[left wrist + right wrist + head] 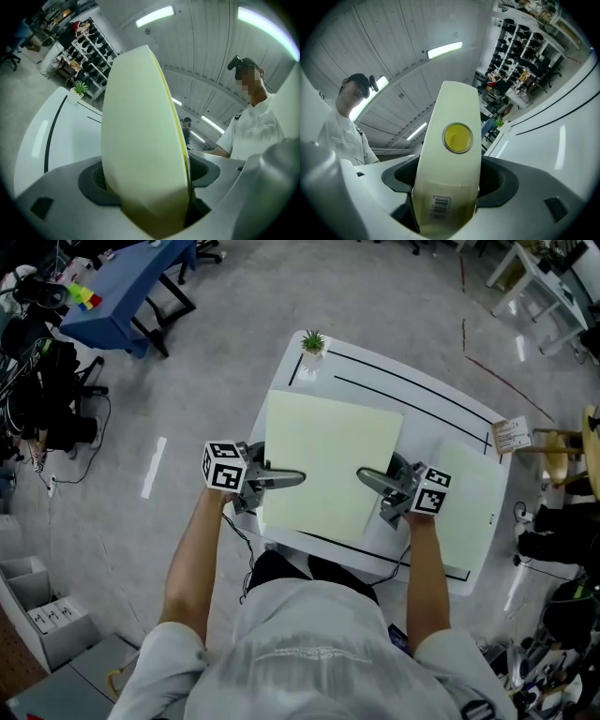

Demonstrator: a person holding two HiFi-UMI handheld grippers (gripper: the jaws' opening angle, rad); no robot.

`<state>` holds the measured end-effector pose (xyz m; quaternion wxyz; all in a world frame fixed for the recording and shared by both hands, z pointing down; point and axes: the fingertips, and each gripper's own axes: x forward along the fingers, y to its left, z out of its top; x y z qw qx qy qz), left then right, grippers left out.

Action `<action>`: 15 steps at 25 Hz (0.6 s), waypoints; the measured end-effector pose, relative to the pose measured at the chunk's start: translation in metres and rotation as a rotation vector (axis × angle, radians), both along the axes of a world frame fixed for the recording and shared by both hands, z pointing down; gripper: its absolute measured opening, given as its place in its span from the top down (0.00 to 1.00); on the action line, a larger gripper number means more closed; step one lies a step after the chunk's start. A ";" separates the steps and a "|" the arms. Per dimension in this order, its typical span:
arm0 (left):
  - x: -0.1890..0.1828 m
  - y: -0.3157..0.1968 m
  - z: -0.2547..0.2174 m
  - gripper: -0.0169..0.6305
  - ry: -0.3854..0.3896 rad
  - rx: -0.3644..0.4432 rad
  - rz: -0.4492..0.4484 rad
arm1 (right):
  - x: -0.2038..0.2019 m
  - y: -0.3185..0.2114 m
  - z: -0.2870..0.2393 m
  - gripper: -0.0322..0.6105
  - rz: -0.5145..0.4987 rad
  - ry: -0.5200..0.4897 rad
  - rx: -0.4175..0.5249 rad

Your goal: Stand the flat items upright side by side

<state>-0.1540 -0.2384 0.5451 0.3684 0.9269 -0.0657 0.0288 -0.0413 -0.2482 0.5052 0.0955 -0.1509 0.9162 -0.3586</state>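
Observation:
A large pale yellow-green folder (328, 460) is held above the white table (422, 395) with its broad face turned up to the head camera. My left gripper (295, 479) is shut on its left edge. In the left gripper view, the folder (140, 140) fills the space between the jaws. My right gripper (366, 479) is shut on the other side. The right gripper view shows the folder's spine (454, 140), with a yellow disc and a barcode label, between the jaws. A second pale flat item (469, 502) lies flat on the table to the right.
A small potted plant (313, 343) stands at the table's far corner. A paper tag (512, 435) lies at the right edge, beside a wooden stool (562, 451). A blue table (122, 287) stands at the far left, and boxes (52, 615) sit on the floor.

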 end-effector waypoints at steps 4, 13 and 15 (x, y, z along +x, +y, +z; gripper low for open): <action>-0.001 0.009 -0.008 0.42 0.037 -0.074 0.026 | -0.003 0.002 -0.006 0.35 0.009 0.011 0.002; -0.003 0.042 -0.025 0.53 0.015 0.013 0.066 | -0.019 0.008 -0.024 0.35 0.000 0.079 0.039; -0.004 0.045 -0.033 0.54 0.012 0.028 0.058 | -0.019 0.011 -0.032 0.35 0.012 0.087 0.052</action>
